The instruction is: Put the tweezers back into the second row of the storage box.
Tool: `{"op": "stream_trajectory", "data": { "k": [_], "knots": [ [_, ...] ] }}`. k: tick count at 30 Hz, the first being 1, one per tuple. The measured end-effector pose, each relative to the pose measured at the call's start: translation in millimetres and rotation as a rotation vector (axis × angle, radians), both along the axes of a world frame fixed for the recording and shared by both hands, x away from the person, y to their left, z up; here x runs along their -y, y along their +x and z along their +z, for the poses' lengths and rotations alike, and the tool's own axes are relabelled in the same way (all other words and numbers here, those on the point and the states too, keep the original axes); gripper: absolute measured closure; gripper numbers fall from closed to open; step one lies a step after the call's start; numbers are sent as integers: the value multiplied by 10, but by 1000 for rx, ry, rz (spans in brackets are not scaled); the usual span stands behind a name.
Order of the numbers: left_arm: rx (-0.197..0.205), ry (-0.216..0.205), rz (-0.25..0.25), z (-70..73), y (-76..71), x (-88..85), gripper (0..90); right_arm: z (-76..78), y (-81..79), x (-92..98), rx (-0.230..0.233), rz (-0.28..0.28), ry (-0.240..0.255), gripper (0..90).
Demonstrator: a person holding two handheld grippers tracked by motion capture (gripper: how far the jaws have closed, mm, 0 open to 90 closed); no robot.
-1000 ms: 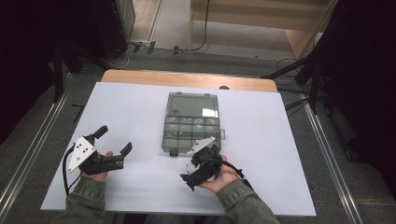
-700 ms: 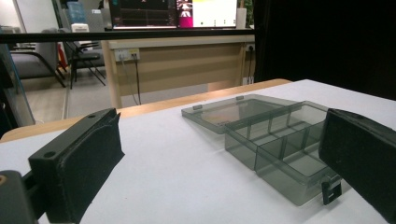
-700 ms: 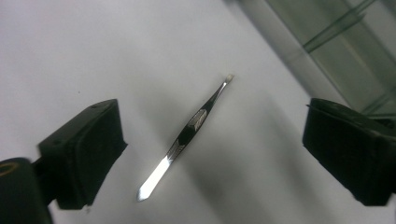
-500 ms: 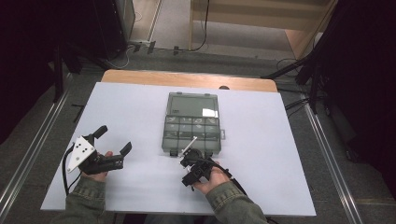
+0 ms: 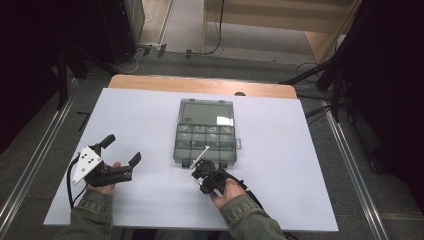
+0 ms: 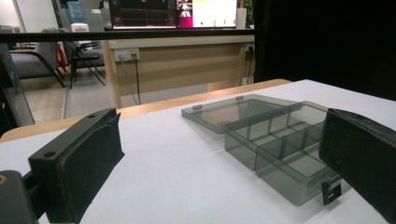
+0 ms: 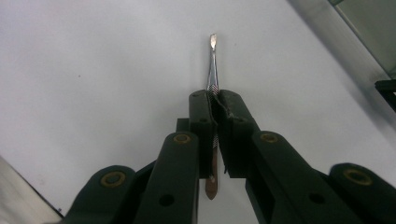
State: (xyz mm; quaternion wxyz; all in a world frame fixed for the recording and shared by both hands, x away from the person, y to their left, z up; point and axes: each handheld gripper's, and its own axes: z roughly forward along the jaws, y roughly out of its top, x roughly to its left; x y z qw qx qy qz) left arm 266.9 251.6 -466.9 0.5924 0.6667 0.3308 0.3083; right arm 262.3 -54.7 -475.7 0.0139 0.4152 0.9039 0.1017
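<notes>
A clear grey compartment box (image 5: 206, 142) lies open in the middle of the white table, its lid (image 5: 207, 113) laid flat on the far side. The compartments look empty in the left gripper view, where the box (image 6: 275, 140) sits ahead and to the right. My right gripper (image 5: 204, 172) is just in front of the box's near edge, shut on thin metal tweezers (image 5: 200, 156) that point toward the box. In the right gripper view the tweezers (image 7: 213, 60) stick out past the closed gripper (image 7: 215, 100). My left gripper (image 5: 122, 149) rests at the table's left, open, with nothing between its jaws (image 6: 219, 126).
The white table (image 5: 300, 150) has bare room on both sides of the box. A wooden strip (image 5: 200, 85) runs along its far edge. Metal rails (image 5: 350, 165) flank the table, and cables lie on the floor beyond.
My right hand has turned and shifted slightly left and nearer, so the tweezers now point at the box's front edge. The left gripper has stayed put.
</notes>
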Motion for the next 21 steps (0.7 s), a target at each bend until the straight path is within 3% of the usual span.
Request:
{"op": "stream_trajectory", "data": {
  "k": [10,20,21],
  "knots": [
    [0,1,0,-1,0,1,0,93,-13,95,0,-9,69,865],
    [-3,1,-2,-5,3,5,0,206,-5,219,41,-14,170,864],
    [-3,1,-2,-5,3,5,0,239,0,248,42,-24,201,864]
  ]
}}
